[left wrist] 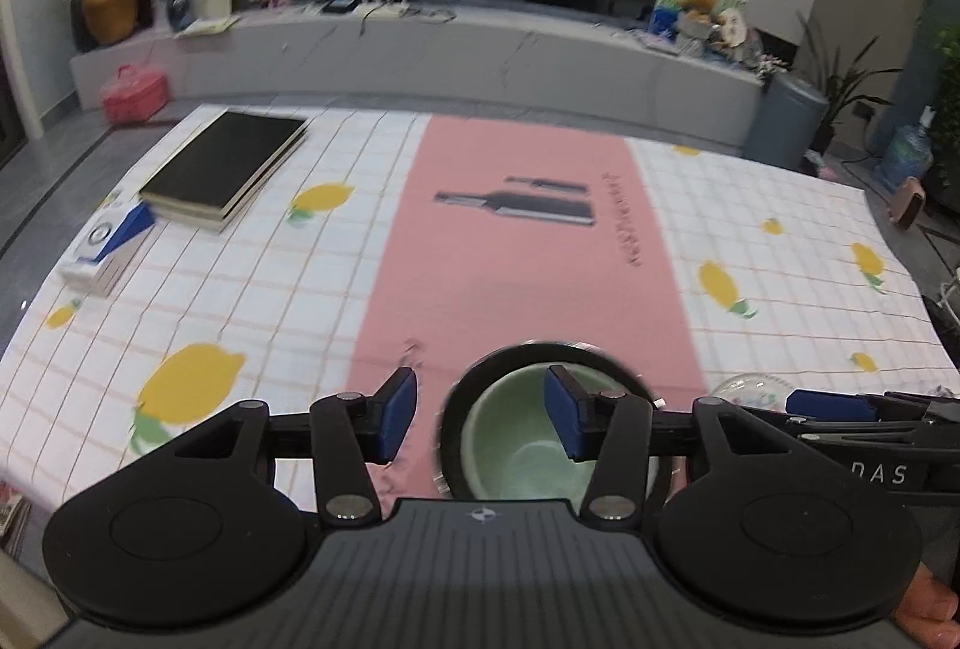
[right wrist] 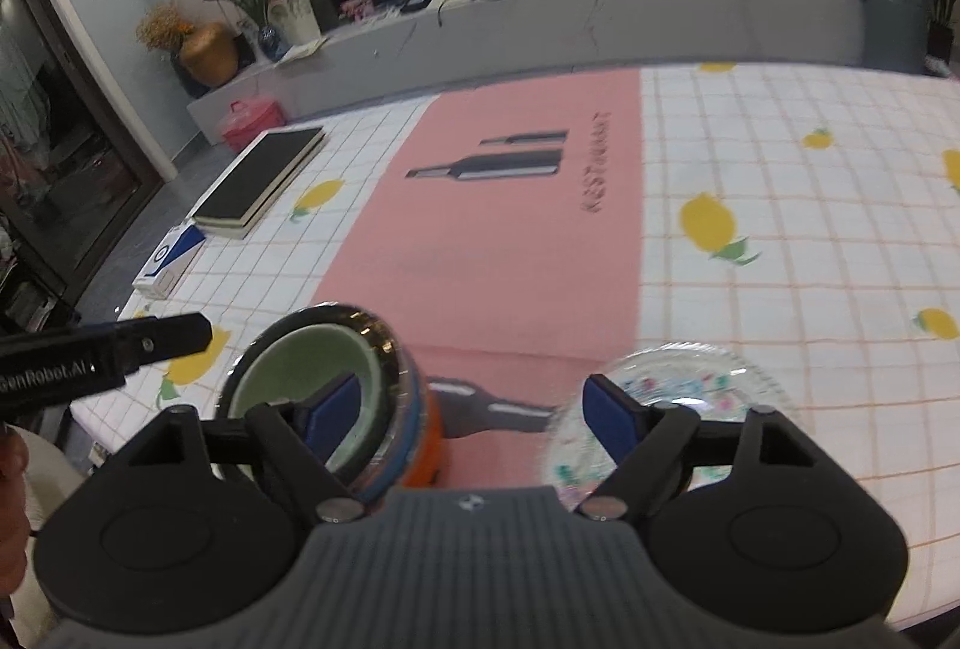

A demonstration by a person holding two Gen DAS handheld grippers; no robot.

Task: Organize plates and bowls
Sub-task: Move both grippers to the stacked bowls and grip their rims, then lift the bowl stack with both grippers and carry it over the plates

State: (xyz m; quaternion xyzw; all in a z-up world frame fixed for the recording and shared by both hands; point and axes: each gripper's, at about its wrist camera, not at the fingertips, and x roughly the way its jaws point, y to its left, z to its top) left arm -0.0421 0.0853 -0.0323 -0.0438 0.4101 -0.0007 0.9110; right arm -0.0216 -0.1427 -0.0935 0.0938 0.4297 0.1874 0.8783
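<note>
A green bowl [left wrist: 522, 445] nests upright inside the stacked bowls [right wrist: 408, 445]; left gripper [left wrist: 480, 418] and right gripper [right wrist: 474, 412] both gape apart.

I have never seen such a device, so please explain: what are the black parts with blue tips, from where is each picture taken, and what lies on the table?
No robot is here. A person holds one claw in each hand, each carrying its own camera looking forward along its fingers. The left claw and the right claw are both open and hold nothing. On the lemon-print tablecloth stands a stack of bowls, a green one on top, and beside it a clear patterned glass plate. Farther away lie black notebooks and a blue-white box.
</note>
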